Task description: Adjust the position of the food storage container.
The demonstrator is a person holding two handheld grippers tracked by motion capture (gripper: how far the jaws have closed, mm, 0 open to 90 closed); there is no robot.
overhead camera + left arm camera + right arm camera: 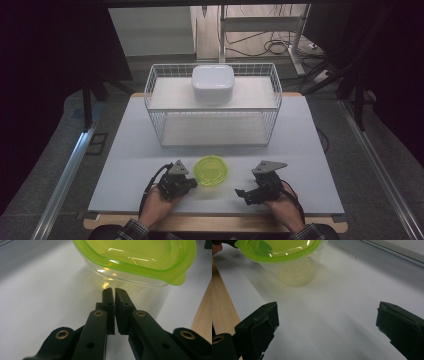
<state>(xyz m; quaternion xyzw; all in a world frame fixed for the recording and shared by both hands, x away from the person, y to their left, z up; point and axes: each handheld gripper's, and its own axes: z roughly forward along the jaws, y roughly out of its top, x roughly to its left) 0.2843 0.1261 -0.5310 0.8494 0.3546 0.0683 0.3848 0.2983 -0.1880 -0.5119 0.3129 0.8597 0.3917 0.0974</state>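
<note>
The container with the green lid sits on the white table near the front edge, between your two hands, w/ the wire basket at abt 12 o'clock from it and a white lidded box on the basket's upper shelf. Your left gripper is at abt 8 o'clock from the container; in the left gripper view its jaws stand together w/ only a thin slit, nothing between them, tips just beside the clear wall under the lid rim, and I cannot tell if they touch it. Your right gripper is at abt 4 o'clock, near but apart, jaws wide apart and empty. I judge the container is thin clear plastic, looks empty, so it is light and slides easily on the smooth table; a push from closed tips will move it, not lift it. The wall is probably slick and a bit flexible, tapering to the bottom, so a squeeze there can slip down or dent. The lid looks softer, w/ a small tab at one corner. A better hold, I think, is on the lid rim, one pad over and one under, or on the tab if you want to open the lid. Grip gently; steady the body w/ the other gripper.
</note>
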